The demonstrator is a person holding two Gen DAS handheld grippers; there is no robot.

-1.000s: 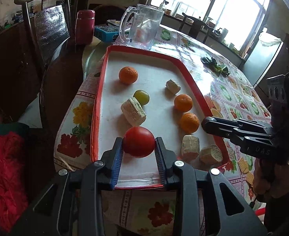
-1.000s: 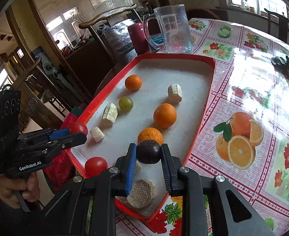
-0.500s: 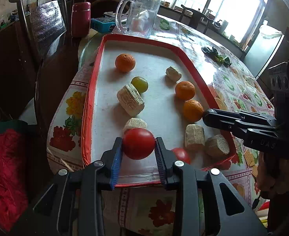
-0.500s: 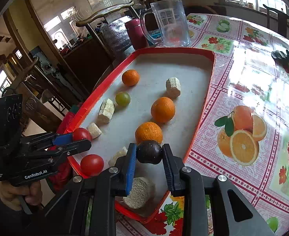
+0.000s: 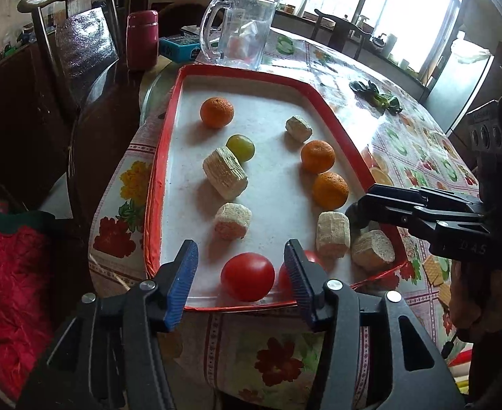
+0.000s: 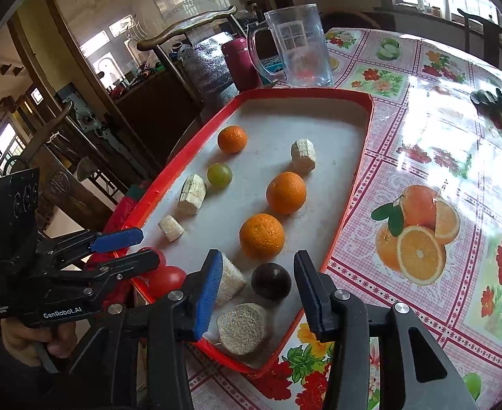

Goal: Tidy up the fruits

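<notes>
A red-rimmed tray (image 5: 162, 157) holds three oranges, a green fruit (image 5: 240, 147), several pale corn-cob pieces, two red tomatoes and a dark plum. My left gripper (image 5: 240, 282) is open; a red tomato (image 5: 247, 276) lies on the tray between its fingers, and a second tomato (image 5: 287, 275) sits just right of it. My right gripper (image 6: 256, 294) is open; the dark plum (image 6: 271, 281) lies on the tray (image 6: 350, 184) between its fingers, below an orange (image 6: 262, 236). The right gripper shows in the left wrist view (image 5: 363, 212) over the tray's near right corner.
A clear glass jug (image 5: 240, 32), a maroon flask (image 5: 141, 39) and a blue box (image 5: 179, 48) stand beyond the tray. A wooden chair (image 5: 80, 51) is at the left. The floral tablecloth (image 6: 421, 177) extends right, with dark leaves (image 6: 500, 109) on it.
Both grippers have opened. The left one let go of the red tomato, the right one let go of the dark plum; both fruits now rest on the tray's near end.
</notes>
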